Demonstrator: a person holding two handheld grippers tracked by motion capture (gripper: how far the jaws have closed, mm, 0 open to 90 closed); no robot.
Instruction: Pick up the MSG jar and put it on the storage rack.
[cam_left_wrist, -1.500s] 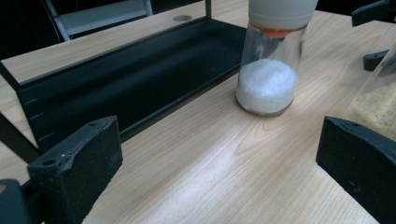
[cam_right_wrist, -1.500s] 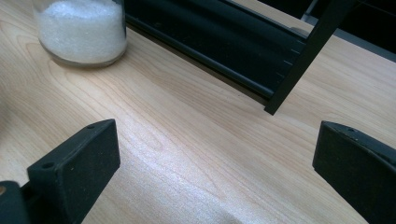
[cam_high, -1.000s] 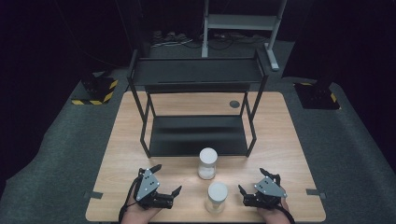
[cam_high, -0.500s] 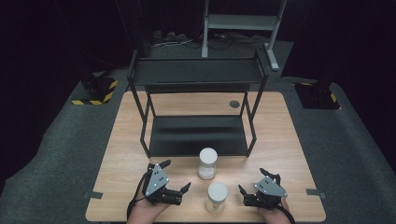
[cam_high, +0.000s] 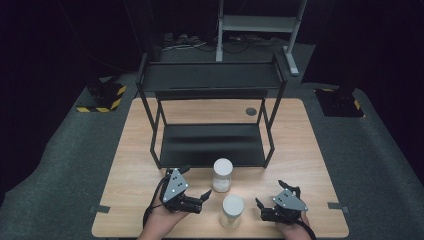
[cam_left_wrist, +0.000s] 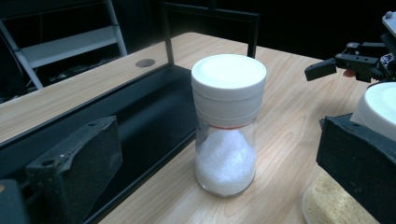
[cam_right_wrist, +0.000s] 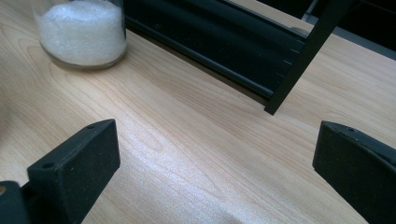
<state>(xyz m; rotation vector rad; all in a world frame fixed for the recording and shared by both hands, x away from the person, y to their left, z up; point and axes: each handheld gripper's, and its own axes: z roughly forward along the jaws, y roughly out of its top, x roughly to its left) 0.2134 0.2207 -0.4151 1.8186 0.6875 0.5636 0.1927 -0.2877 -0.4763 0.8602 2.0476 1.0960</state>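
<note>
— While the left gripper (cam_high: 199, 196) stands with jaws spread wide, gripping nothing, what lies beyond it?

— At its one o'clock, the far jar (cam_high: 222, 175) stands upright just in front of the rack (cam_high: 210, 145).

— And the right gripper (cam_high: 261, 211)?

— Wide open too, empty — the near jar (cam_high: 232, 210) stands at its nine o'clock.

Left gripper (cam_high: 196, 196): black frame, grey three-cornered plate with dark screw dots, black cable looping at the wrist.
Right gripper (cam_high: 265, 210): black, same grey plate on top, black cable trailing.
Jaws: matte black blocks, one small hole near each tip.
Sleeves: none seen.
</note>
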